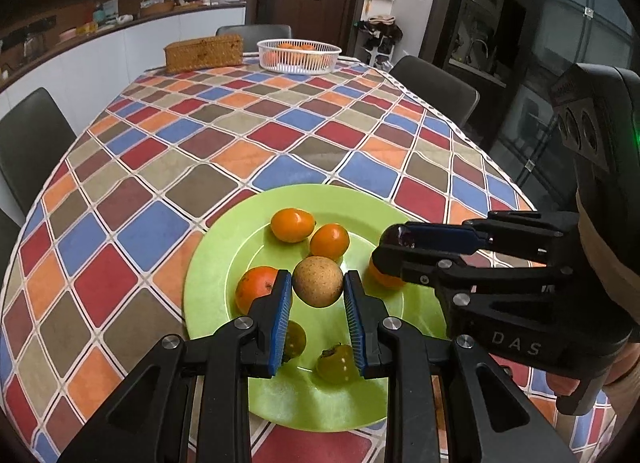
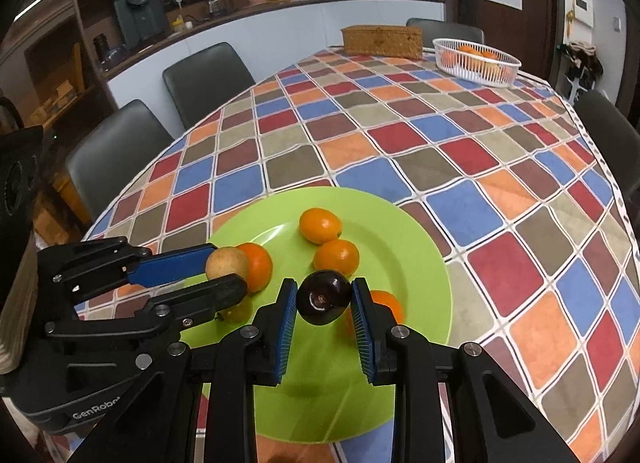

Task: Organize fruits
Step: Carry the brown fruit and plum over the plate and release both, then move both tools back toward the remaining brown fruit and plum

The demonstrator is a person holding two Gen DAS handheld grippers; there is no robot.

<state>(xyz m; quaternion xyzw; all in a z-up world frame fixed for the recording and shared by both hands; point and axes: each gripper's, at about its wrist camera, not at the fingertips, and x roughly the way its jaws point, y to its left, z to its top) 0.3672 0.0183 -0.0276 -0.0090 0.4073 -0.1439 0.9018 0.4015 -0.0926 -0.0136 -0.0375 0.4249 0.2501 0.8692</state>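
A green plate (image 1: 224, 247) at the table's near end holds several orange fruits (image 1: 291, 225) and two green-brown persimmons (image 1: 336, 365). My left gripper (image 1: 318, 291) is shut on a round tan-brown fruit (image 1: 318, 281) just above the plate; it also shows in the right wrist view (image 2: 226, 263). My right gripper (image 2: 324, 299) is shut on a dark purple plum (image 2: 323, 297) above the plate (image 2: 400, 223). In the left wrist view the right gripper (image 1: 396, 241) comes in from the right over an orange fruit (image 1: 384, 279).
A checked tablecloth (image 1: 240, 135) covers the table. A white basket (image 1: 298, 55) with oranges and a wicker box (image 1: 204, 51) stand at the far end. Dark chairs (image 2: 206, 79) line the sides. A counter with appliances runs behind.
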